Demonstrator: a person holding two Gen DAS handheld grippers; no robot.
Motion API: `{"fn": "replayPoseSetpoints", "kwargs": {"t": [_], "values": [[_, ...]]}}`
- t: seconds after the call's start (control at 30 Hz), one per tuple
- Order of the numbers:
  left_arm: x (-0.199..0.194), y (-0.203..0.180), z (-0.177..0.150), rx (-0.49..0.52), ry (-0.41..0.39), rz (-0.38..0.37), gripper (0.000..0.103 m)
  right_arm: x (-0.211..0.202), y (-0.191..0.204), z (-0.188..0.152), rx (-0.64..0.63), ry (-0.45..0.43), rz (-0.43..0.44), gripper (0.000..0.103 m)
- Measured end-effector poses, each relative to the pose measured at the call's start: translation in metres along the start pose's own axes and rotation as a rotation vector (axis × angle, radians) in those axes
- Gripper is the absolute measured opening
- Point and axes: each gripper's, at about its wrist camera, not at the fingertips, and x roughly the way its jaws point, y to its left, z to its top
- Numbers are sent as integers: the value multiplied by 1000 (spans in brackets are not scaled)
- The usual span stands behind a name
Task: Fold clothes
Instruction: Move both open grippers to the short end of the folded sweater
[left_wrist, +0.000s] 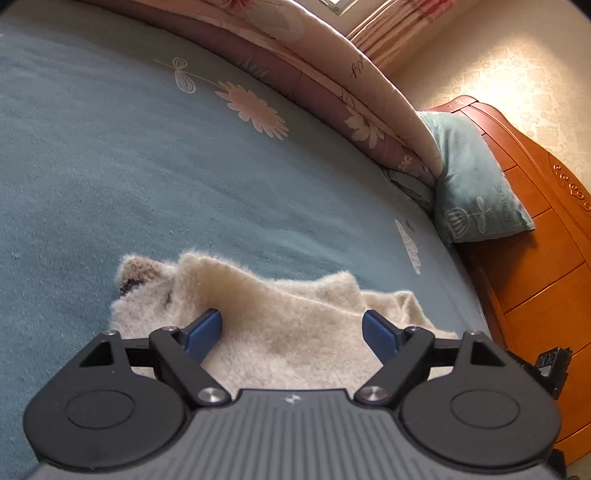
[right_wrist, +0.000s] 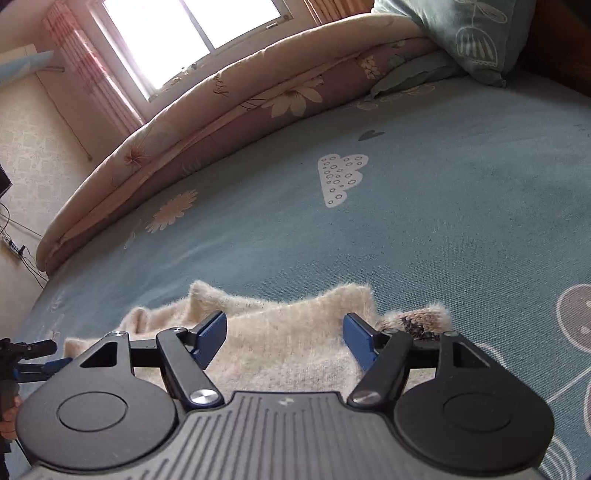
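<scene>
Left hand-held gripper (left_wrist: 291, 332) hangs low over the cream fluffy sweater (left_wrist: 266, 332), its blue fingers (left_wrist: 205, 330) spread wide apart with nothing pinched between them, the fuzzy fabric showing right through the gap. And the right hand-held gripper (right_wrist: 284, 338) is doing the same from the other side: blue pads (right_wrist: 360, 339) parted, open over the same garment, the sweater (right_wrist: 291, 343) spreading out beneath and just ahead of its fingertips. The sweater lies bunched on the teal bedsheet (left_wrist: 110, 166), near the edge of the bed, with layers already lapped over one another and a brownish knitted cuff (right_wrist: 419, 321) poking out just beyond the right gripper's right finger; from the left wrist view that same cuff (left_wrist: 138, 271) sits ahead and to the left. At the far left of the right wrist view, the other gripper's tip (right_wrist: 37, 354) peeks in beside the sweater. A rolled floral quilt (right_wrist: 184, 129) runs along the far side of the bed, and a teal pillow (left_wrist: 476, 184) leans against the wooden headboard (left_wrist: 535, 277).
</scene>
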Motion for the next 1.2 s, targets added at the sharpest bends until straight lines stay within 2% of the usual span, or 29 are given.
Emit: {"fn": "replayPoseSetpoints", "kwargs": {"t": [0.17, 0.27, 0.37, 0.5, 0.6, 0.7, 0.8, 0.93, 1.03, 1.1, 1.2], "values": [[-1, -19, 13, 34, -6, 55, 83, -16, 17, 6, -40, -41, -56, 74], [-17, -39, 6, 83, 5, -23, 84, -28, 33, 9, -82, -32, 15, 76], [-32, -47, -8, 89, 0, -29, 84, -29, 46, 15, -79, -16, 90, 76], [-47, -44, -26, 42, 28, -38, 84, 3, 58, 22, -16, 45, 170, 76], [-55, -43, -37, 64, 36, -30, 84, 39, 67, 19, 25, 102, 199, 76], [-60, -41, -42, 89, 30, -35, 85, 73, 75, 15, 20, 143, 157, 76], [-64, -36, -47, 103, 26, -33, 85, 93, 80, 12, -15, 143, 96, 78], [-65, -32, -54, 134, 24, -20, 85, 97, 82, 18, -36, 112, 63, 79], [-69, -30, -57, 134, 14, -32, 85, 88, 83, 22, 5, 90, 67, 78], [-72, -29, -57, 136, 4, -35, 85, 81, 92, 22, -9, 85, 116, 78], [-74, -29, -58, 135, -4, -38, 85, 91, 105, 18, -64, 110, 99, 78]]}}
